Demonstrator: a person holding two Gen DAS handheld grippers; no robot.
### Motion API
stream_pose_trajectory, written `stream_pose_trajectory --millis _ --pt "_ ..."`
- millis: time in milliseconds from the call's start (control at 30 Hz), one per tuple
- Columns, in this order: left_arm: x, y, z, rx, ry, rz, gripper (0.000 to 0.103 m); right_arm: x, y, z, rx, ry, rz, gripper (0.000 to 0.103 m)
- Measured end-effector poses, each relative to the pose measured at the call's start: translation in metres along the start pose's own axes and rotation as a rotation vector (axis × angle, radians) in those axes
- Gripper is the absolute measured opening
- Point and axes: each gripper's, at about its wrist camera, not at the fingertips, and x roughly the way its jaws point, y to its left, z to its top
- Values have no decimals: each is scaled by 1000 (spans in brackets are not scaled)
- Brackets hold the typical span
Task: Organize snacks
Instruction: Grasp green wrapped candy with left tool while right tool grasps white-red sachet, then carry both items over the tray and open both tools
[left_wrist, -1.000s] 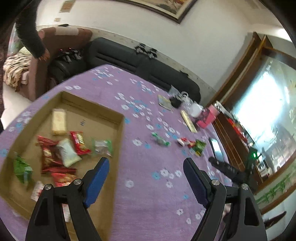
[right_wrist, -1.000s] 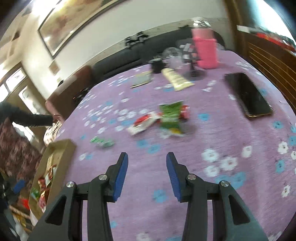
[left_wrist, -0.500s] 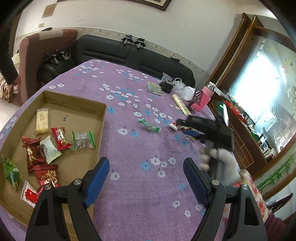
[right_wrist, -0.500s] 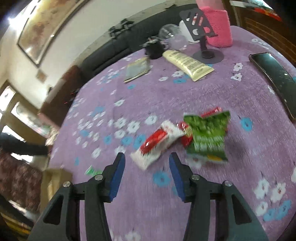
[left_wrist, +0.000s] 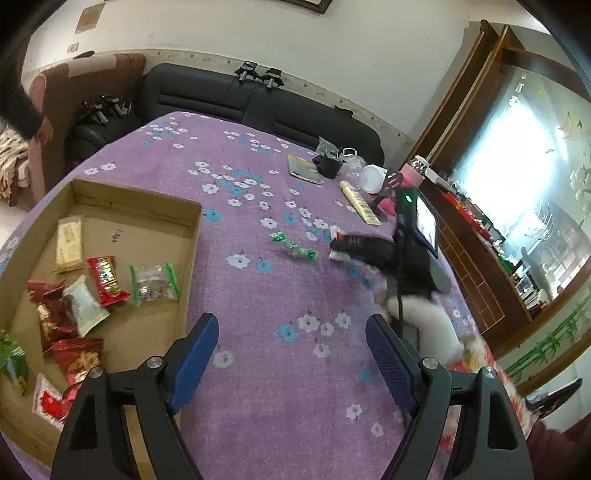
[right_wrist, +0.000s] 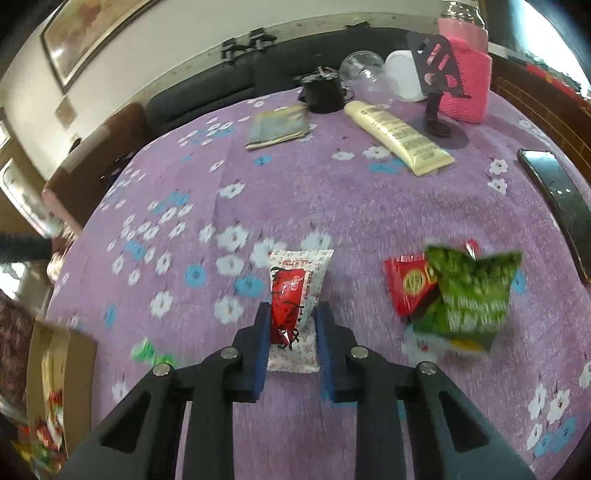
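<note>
My right gripper (right_wrist: 291, 314) is low on the purple tablecloth. Its jaws are closing, and both blue pads press on the near end of a red and white snack packet (right_wrist: 295, 280). To its right lie a green packet (right_wrist: 469, 295) and a red packet (right_wrist: 406, 284), overlapping. A small green candy (left_wrist: 293, 248) lies between the right gripper (left_wrist: 340, 246) and the cardboard box (left_wrist: 192, 258). The box holds several snacks. My left gripper (left_wrist: 291, 332) hangs open and empty over the cloth beside the box's right wall.
At the table's far side stand a cream tube (right_wrist: 399, 138), a booklet (right_wrist: 279, 127), a black cup (right_wrist: 321, 94), a glass jar (right_wrist: 364, 72), a phone stand (right_wrist: 436, 74) and a pink bottle (right_wrist: 465, 74). A phone (right_wrist: 561, 199) lies at the right edge. A sofa (left_wrist: 258, 107) stands behind.
My right gripper has come forward and down over the red and white packet and its jaws have narrowed onto it. In the left wrist view the right gripper has reached in towards the green candy.
</note>
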Motion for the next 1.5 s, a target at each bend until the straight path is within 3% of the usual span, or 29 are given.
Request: stream_pose_trajectory --millis 233,500,667,800,933,1267,1500 --pt "50 -19 24 29 64 -34 85 -39 -25 -43 23 38 148 23" --pt "138 -12 52 -36 139 -23 82 -45 -52 -40 99 15 221 23" --pt "177 -15 64 -23 168 8 64 -42 -59 -35 122 20 245 23" --pt "202 -28 62 77 213 98 33 -42 -61 -34 132 19 249 23" --pt "203 -31 61 122 201 122 18 -41 -61 -35 130 22 248 23" --pt "181 -34 60 144 165 103 18 -43 -56 -37 103 13 246 23" --pt "134 -27 56 97 102 64 18 -44 -51 -40 68 5 247 23"
